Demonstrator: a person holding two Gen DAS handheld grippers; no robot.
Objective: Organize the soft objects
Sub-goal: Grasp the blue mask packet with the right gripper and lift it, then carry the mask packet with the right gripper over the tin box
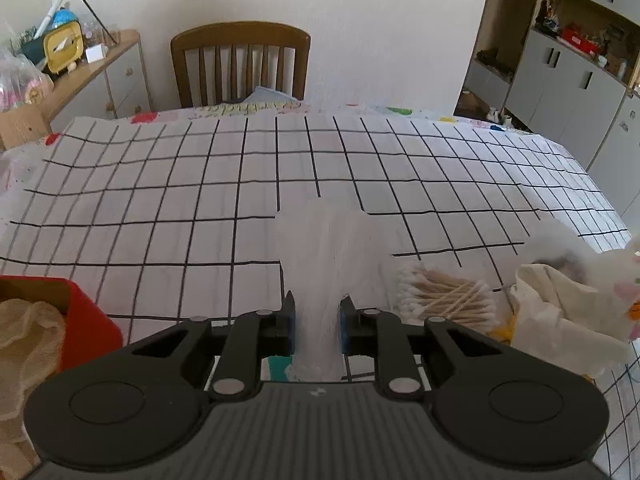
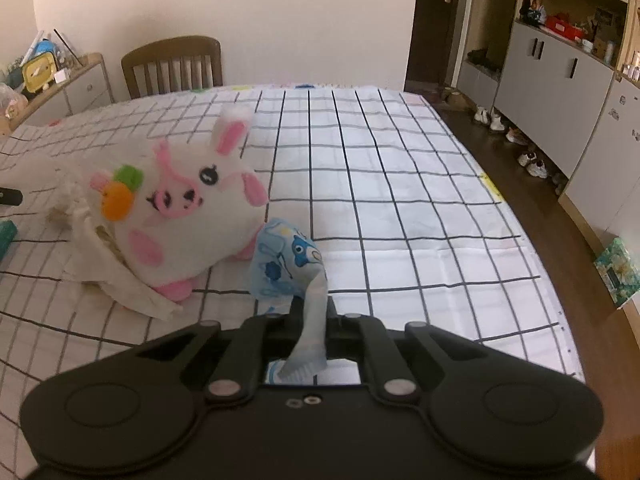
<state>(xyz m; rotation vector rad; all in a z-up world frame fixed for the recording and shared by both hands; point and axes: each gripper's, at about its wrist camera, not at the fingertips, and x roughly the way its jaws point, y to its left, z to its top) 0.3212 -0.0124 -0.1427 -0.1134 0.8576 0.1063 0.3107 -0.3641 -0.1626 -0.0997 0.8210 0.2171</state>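
Only the left wrist view shows the left gripper (image 1: 318, 320), jaws pinching a white cloth (image 1: 326, 248) running lengthwise toward the table's far edge; the right gripper (image 2: 313, 312) pinches a blue-printed packet (image 2: 282, 264) beside the plush pig (image 2: 180, 208).

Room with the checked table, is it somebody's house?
Most likely a home dining room: a wooden chair at the table with a grid tablecloth, grey cupboards with cluttered shelves, and shoes on the floor.
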